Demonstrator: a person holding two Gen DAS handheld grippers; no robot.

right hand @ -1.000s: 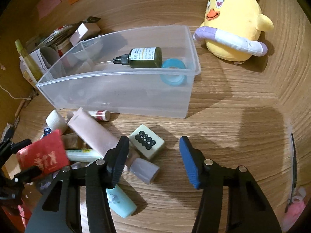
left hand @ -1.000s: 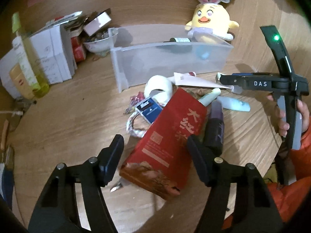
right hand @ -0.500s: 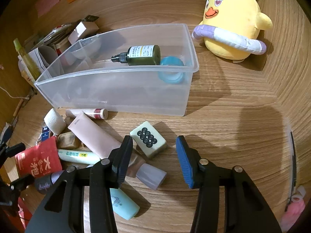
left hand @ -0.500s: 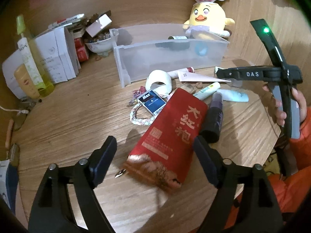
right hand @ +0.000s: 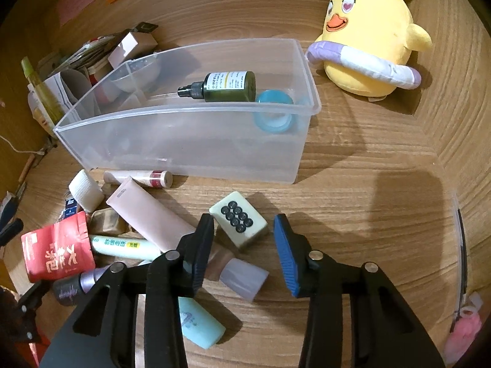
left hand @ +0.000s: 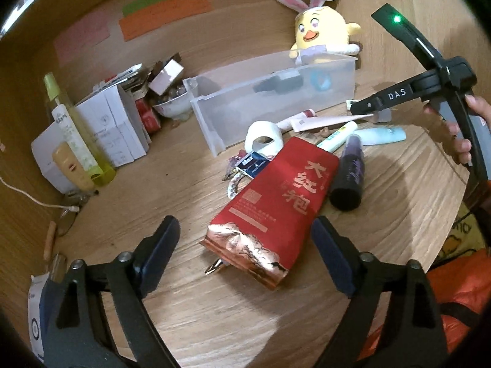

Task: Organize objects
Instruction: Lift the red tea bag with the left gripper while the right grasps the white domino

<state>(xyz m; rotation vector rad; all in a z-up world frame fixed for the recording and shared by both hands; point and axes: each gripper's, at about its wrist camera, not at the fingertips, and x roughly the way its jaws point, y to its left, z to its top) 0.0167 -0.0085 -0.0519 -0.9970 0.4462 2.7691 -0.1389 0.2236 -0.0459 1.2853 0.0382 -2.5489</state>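
Right wrist view, right hand-held gripper (right hand: 244,236) narrowing, unclamped, around blocky mahjong tile (right hand: 237,219), left hand-held gripper (left hand: 245,242) agape over glossy red pouch (left hand: 273,205)

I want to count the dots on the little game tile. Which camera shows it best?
The right wrist view. The tile lies face up just ahead of the right gripper, so its dark rings show clearly. In the left wrist view I cannot find it; it seems hidden among the clutter.

Warm dim light, hard shadows, strong fisheye bending, dark corners.
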